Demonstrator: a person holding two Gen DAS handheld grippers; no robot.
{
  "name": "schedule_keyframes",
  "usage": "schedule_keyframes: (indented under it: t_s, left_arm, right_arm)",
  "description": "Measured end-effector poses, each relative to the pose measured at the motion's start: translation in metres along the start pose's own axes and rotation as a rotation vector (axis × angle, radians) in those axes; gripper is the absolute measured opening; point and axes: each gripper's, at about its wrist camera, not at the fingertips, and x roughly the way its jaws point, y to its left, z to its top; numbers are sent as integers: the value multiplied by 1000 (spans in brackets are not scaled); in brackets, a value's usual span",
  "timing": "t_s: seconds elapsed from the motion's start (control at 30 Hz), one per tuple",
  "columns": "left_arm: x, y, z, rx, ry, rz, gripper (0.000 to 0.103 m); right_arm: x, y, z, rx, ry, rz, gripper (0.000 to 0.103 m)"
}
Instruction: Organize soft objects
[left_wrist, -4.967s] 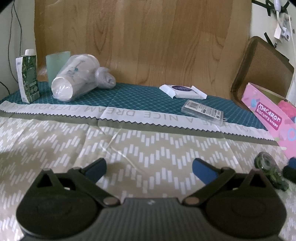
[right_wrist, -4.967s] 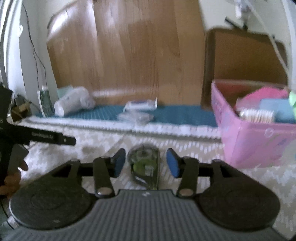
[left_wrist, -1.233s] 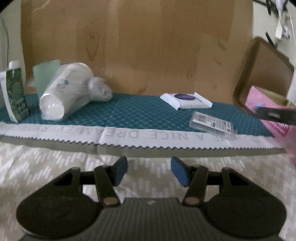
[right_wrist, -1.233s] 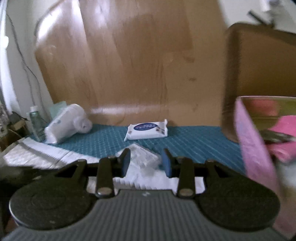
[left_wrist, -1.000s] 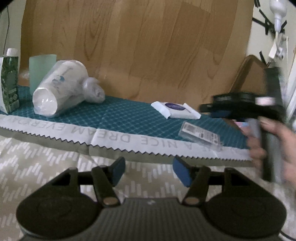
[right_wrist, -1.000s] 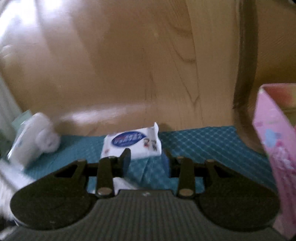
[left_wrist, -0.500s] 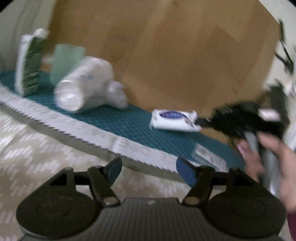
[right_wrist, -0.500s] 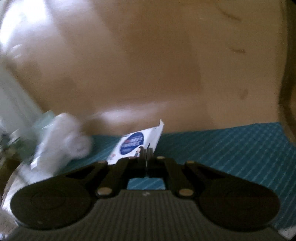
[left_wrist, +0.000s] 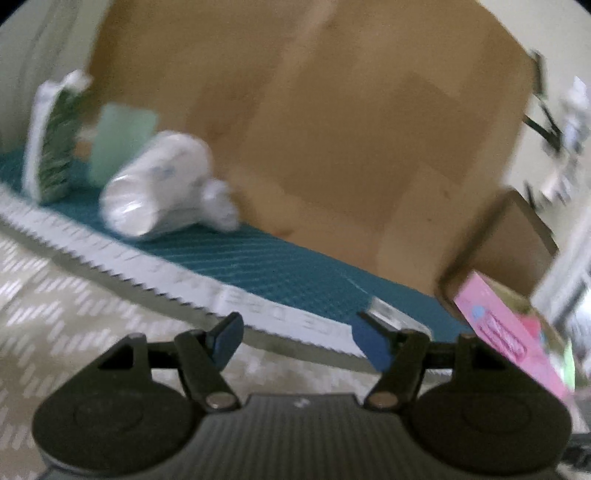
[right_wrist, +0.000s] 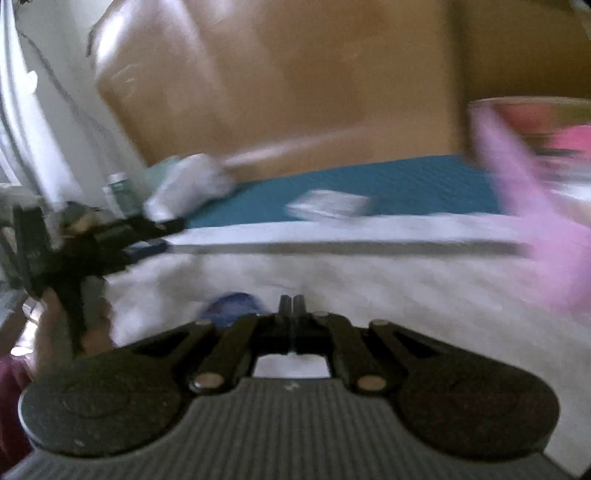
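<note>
Both views are motion-blurred. My right gripper (right_wrist: 291, 304) is shut on the white wipes pack with a blue label (right_wrist: 231, 308), which hangs below the fingers, mostly hidden. It is held above the patterned bedspread (right_wrist: 406, 288). The pink box (right_wrist: 532, 206) stands at the right, with pink soft things inside. My left gripper (left_wrist: 295, 338) is open and empty above the bedspread (left_wrist: 55, 295); it also shows at the left of the right wrist view (right_wrist: 147, 236). The pink box also shows at the right of the left wrist view (left_wrist: 506, 332).
A bagged stack of cups (left_wrist: 155, 192), a green carton (left_wrist: 51, 140) and a pale green cup (left_wrist: 118, 140) lie at the back left on the teal mat (left_wrist: 258, 254). A clear plastic case (left_wrist: 395, 317) lies on the mat (right_wrist: 328, 205). A wooden headboard rises behind.
My right gripper closed on the wipes pack, lifted it off the teal mat and pulled back over the bedspread. My left gripper tilted and stayed open.
</note>
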Motion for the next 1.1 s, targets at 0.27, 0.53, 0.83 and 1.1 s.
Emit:
schedule_keyframes:
  t_s: [0.27, 0.53, 0.83, 1.1]
  left_arm:
    - [-12, -55, -20, 120, 108, -111, 67]
    - [-50, -59, -33, -30, 187, -68, 67]
    - [-41, -63, -51, -33, 261, -40, 79]
    - [-32, -82, -60, 41, 247, -72, 79]
  right_arm:
    - [-98, -49, -64, 80, -80, -157, 10]
    - [-48, 3, -45, -213, -82, -38, 57]
    - [22, 13, -25, -359, 41, 56, 76]
    - [31, 32, -31, -438, 55, 46, 79]
